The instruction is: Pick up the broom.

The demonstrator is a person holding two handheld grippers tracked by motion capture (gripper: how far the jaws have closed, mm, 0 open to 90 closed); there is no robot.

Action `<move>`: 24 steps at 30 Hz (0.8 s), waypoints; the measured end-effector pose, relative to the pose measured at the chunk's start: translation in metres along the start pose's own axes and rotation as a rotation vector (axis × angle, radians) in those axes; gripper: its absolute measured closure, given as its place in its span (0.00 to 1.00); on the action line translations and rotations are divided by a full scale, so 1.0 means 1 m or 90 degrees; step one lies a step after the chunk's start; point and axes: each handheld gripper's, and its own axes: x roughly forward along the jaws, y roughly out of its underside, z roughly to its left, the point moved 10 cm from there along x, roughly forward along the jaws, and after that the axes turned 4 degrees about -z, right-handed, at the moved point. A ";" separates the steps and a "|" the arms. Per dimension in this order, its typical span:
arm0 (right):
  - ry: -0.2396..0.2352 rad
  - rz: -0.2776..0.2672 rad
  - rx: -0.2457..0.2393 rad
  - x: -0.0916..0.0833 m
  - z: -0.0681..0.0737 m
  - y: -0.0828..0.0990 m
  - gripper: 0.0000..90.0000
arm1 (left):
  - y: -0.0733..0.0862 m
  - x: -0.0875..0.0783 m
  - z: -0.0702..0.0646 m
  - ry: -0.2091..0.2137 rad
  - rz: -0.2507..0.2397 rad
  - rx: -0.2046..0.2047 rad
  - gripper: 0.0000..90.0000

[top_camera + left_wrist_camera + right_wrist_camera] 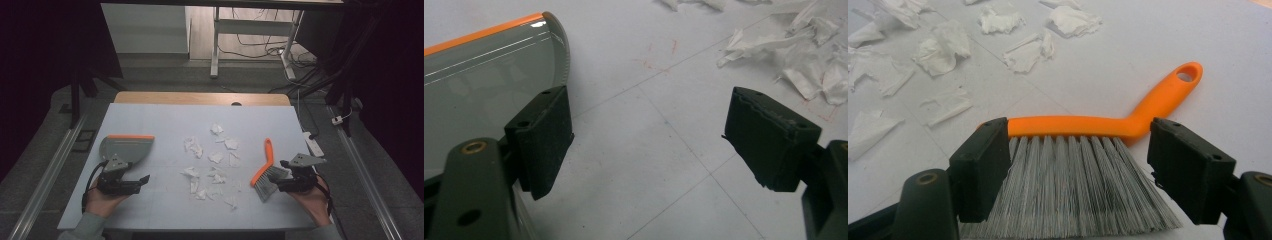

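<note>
A grey dustpan (124, 148) with an orange lip lies on the left of the white table; in the left gripper view the dustpan (479, 75) sits behind the left jaw. My left gripper (143, 180) rests just below it, open and empty (649, 142). An orange hand brush (265, 167) with grey bristles lies flat at the right. My right gripper (281, 175) is open beside the bristles; the brush (1083, 150) lies beyond and between the spread jaws, untouched. Several torn white paper scraps (210, 160) are scattered mid-table.
The white table top (165, 117) has a wooden strip along its far edge. Beyond stand a desk frame (215, 45) and floor cables. A power strip (314, 142) lies off the right edge. Paper scraps (804, 55) lie right of my left gripper.
</note>
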 end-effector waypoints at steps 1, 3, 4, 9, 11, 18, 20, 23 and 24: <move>0.002 0.000 0.000 0.000 0.000 0.000 0.28 | 0.000 0.000 0.000 0.000 -0.001 0.000 0.22; 0.003 0.006 -0.003 0.001 0.000 0.001 0.28 | 0.000 0.000 0.001 -0.002 -0.002 0.000 0.22; 0.002 0.008 -0.004 0.001 0.001 0.001 0.28 | 0.000 0.000 0.001 -0.003 -0.002 0.000 0.22; 0.002 0.013 -0.007 0.002 0.002 0.003 0.28 | -0.001 0.000 0.001 -0.006 -0.004 0.000 0.22; 0.003 0.015 -0.007 0.002 0.002 0.003 0.28 | -0.001 0.001 0.001 -0.007 -0.004 0.001 0.22; 0.007 0.013 -0.012 0.001 0.002 0.001 0.29 | -0.001 0.001 0.002 -0.007 -0.007 0.000 0.22; 0.008 0.012 -0.012 0.000 0.003 0.000 0.30 | -0.001 0.001 0.002 -0.007 -0.007 0.000 0.22; 0.012 0.010 -0.018 -0.001 0.003 -0.001 0.31 | -0.001 0.001 0.002 -0.007 -0.010 0.000 0.22; 0.012 0.012 -0.018 -0.001 0.004 -0.002 0.31 | -0.002 0.001 0.002 -0.007 -0.011 0.000 0.22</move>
